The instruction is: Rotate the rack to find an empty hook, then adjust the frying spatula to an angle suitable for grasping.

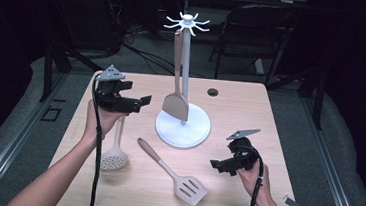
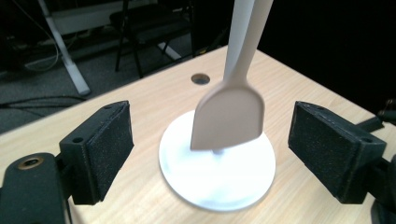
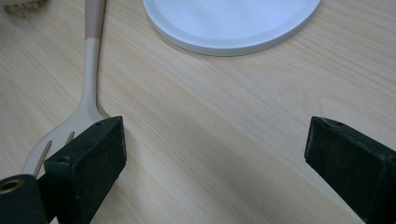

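A white utensil stand (image 1: 182,129) with a ring of hooks on top stands mid-table. A beige spatula (image 1: 176,105) hangs from one hook, its blade just above the round base. My left gripper (image 1: 140,104) is held up left of that blade, open and empty. In the left gripper view the spatula (image 2: 229,116) hangs between and beyond the wide jaws, over the stand's base (image 2: 219,182). A slotted turner (image 1: 174,175) lies flat at front centre. My right gripper (image 1: 217,165) hovers low to its right, open. In the right gripper view the turner (image 3: 91,70) runs past the left jaw.
A beige skimmer (image 1: 115,152) lies on the table (image 1: 250,119) below the left hand. A cable hole (image 1: 212,92) sits behind the stand. A dark chair (image 1: 258,24) stands beyond the far edge. A small clip (image 1: 291,203) lies by the front right corner.
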Demonstrator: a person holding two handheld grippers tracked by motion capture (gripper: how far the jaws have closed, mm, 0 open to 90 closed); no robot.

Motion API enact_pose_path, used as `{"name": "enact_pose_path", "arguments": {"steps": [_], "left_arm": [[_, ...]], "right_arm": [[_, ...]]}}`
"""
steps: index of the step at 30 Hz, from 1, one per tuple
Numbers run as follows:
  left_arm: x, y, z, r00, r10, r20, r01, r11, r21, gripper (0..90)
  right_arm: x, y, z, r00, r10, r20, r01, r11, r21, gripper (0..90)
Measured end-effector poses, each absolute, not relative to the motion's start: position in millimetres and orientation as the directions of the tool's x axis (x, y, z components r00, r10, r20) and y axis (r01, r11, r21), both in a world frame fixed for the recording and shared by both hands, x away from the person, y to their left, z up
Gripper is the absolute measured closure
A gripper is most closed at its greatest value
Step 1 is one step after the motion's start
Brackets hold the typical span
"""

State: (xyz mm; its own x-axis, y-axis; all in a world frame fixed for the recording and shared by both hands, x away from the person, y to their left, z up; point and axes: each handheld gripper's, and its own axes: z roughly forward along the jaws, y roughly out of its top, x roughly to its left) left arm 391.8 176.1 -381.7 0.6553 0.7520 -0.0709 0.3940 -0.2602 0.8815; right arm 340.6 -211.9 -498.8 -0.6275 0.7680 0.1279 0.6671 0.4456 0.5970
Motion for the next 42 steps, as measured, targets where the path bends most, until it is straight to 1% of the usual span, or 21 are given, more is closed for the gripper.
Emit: {"name": "enact_pose_path", "arguments": {"steps": [9,11,14,17,23,26,29,31,33,37,38,40,41,42], "left_arm": [[385.6,183.5,-410.6,0.64,0.759,-0.12,0.447,-0.242,0.861,10.8],[384.5,184.9,-417.0,0.637,0.76,-0.131,0.457,-0.235,0.858,10.4],[382.5,187.0,-426.6,0.632,0.757,-0.168,0.483,-0.214,0.849,10.0],[380.0,186.9,-436.4,0.63,0.759,-0.165,0.496,-0.229,0.838,8.8],[376.0,187.9,-457.6,0.618,0.763,-0.19,0.529,-0.225,0.818,7.7],[376.9,187.5,-463.7,0.62,0.758,-0.202,0.554,-0.24,0.797,5.0],[375.2,187.8,-465.6,0.616,0.76,-0.206,0.553,-0.232,0.8,4.4],[374.3,187.3,-467.1,0.616,0.763,-0.198,0.551,-0.237,0.8,4.0],[374.2,187.1,-472.5,0.608,0.768,-0.202,0.563,-0.238,0.792,3.7],[374.9,189.1,-478.8,0.59,0.778,-0.214,0.583,-0.227,0.78,2.8],[374.6,189.7,-480.2,0.583,0.781,-0.224,0.59,-0.217,0.778,2.5],[373.8,191.7,-481.8,0.576,0.785,-0.227,0.594,-0.211,0.777,2.4],[373.3,192.3,-482.5,0.572,0.787,-0.23,0.597,-0.208,0.775,2.3],[373.0,192.6,-483.3,0.57,0.79,-0.226,0.595,-0.208,0.776,2.3]], "right_arm": [[338.8,-208.5,-498.6,-0.638,0.759,0.128,0.657,0.45,0.605,5.8],[338.3,-207.4,-498.5,-0.646,0.755,0.111,0.646,0.463,0.608,6.5],[337.8,-206.5,-498.5,-0.648,0.755,0.103,0.642,0.469,0.606,7.0],[336.5,-204.4,-497.7,-0.652,0.752,0.099,0.639,0.474,0.605,7.8],[335.9,-201.1,-498.1,-0.66,0.746,0.093,0.632,0.484,0.605,8.6],[335.6,-199.8,-498.5,-0.661,0.745,0.089,0.629,0.486,0.607,9.1],[335.2,-198.1,-498.1,-0.665,0.742,0.084,0.628,0.496,0.6,9.6],[334.3,-196.0,-498.1,-0.666,0.742,0.082,0.628,0.498,0.598,11.1],[332.7,-193.5,-498.6,-0.671,0.738,0.071,0.623,0.508,0.595,14.6],[330.2,-191.3,-498.5,-0.673,0.737,0.063,0.62,0.517,0.59,16.5],[328.6,-189.6,-497.7,-0.672,0.738,0.068,0.622,0.511,0.593,20.8],[328.1,-188.9,-497.4,-0.674,0.736,0.067,0.62,0.514,0.593,22.1],[327.4,-187.7,-497.6,-0.674,0.735,0.073,0.622,0.511,0.593,24.1],[326.1,-185.7,-497.5,-0.688,0.722,0.076,0.618,0.528,0.583,29.0]]}}
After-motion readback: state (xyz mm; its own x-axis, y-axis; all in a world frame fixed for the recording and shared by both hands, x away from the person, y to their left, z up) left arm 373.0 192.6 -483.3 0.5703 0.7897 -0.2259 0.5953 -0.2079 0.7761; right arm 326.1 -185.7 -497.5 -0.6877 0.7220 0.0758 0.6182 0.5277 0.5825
